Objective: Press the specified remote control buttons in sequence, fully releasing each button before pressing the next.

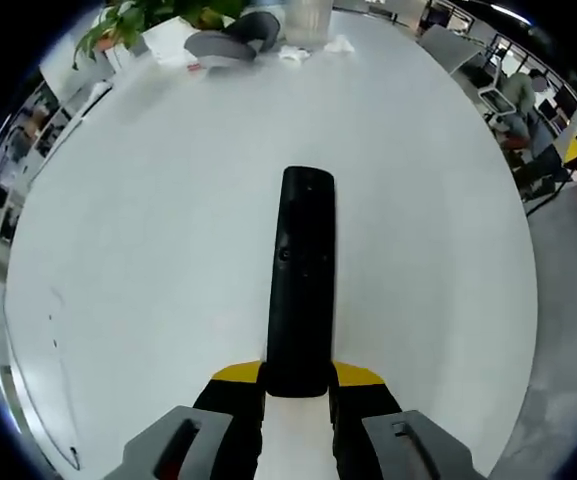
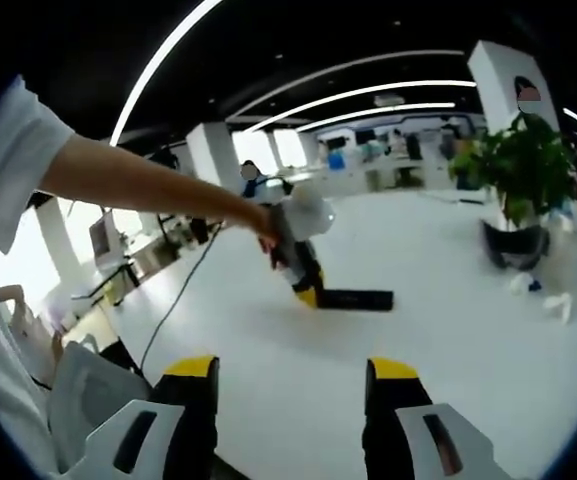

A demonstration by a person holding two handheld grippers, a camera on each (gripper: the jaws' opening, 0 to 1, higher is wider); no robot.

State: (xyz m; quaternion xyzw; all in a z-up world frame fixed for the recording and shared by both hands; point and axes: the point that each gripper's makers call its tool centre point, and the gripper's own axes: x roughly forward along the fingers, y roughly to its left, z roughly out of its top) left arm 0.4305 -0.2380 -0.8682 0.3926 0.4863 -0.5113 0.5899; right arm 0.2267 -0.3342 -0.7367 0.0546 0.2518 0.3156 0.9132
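Note:
A long black remote control [image 1: 303, 270] lies lengthwise on the white table [image 1: 138, 250], pointing away from me. My left gripper [image 1: 298, 378] is shut on its near end, one yellow-tipped jaw on each side. In the right gripper view, a person's hand holds that left gripper [image 2: 306, 285] down at the table [image 2: 448, 340], with the remote [image 2: 356, 298] sticking out to the right. My right gripper [image 2: 291, 372] hovers open above the table, well short of the remote, with nothing between its jaws.
A potted plant [image 1: 133, 15] [image 2: 523, 150], a grey object [image 1: 223, 45], a clear cup [image 1: 308, 20] and crumpled paper [image 1: 340, 44] sit at the table's far edge. A cable [image 2: 183, 290] trails off the left gripper. A person's arm [image 2: 138, 180] reaches across. Chairs and people [image 1: 528, 95] stand beyond the table.

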